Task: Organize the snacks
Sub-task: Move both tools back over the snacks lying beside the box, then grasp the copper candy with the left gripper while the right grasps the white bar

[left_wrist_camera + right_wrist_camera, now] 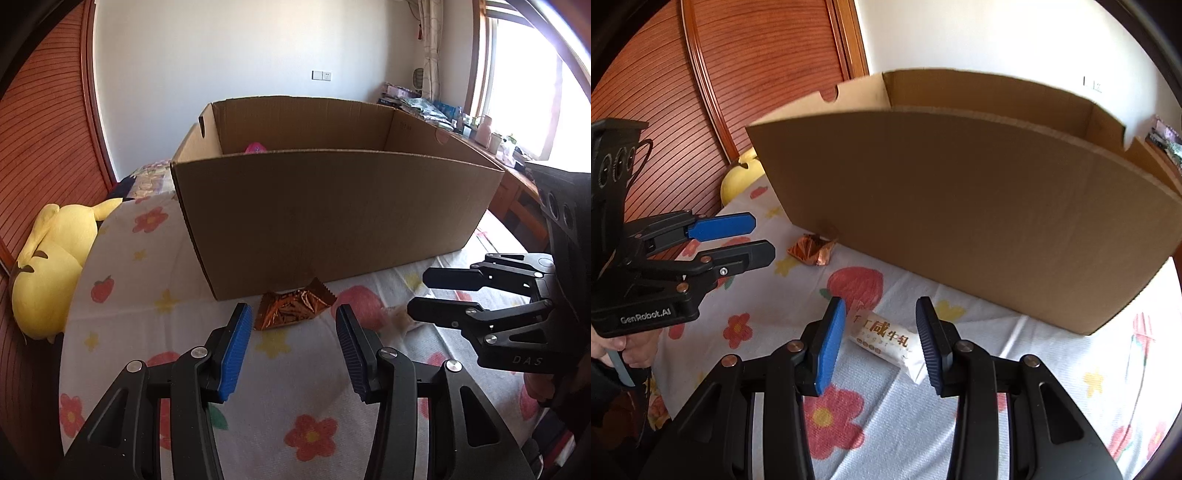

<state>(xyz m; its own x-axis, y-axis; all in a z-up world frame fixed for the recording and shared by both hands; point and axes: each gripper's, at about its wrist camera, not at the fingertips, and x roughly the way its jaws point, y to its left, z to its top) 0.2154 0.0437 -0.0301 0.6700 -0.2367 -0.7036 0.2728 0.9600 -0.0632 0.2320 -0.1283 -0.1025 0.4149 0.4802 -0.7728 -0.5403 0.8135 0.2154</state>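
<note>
Both grippers wide. Right gripper (881, 321) straddles white snack packet (886, 341); advance, close mid-packet. Left gripper (293, 325) faces copper foil snack (293, 308) at 12 o'clock, touching cardboard box (332, 221).

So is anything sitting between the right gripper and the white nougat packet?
Nothing visible. The right gripper is open, and the white nougat packet lies on the floral sheet between its fingers, the cardboard box beyond.

Black angular left tongs (291, 332) and right tongs (881, 332), ribbed blue pads, silver pivot screws, white "GenRobot.AI" and "DAS" lettering
</note>
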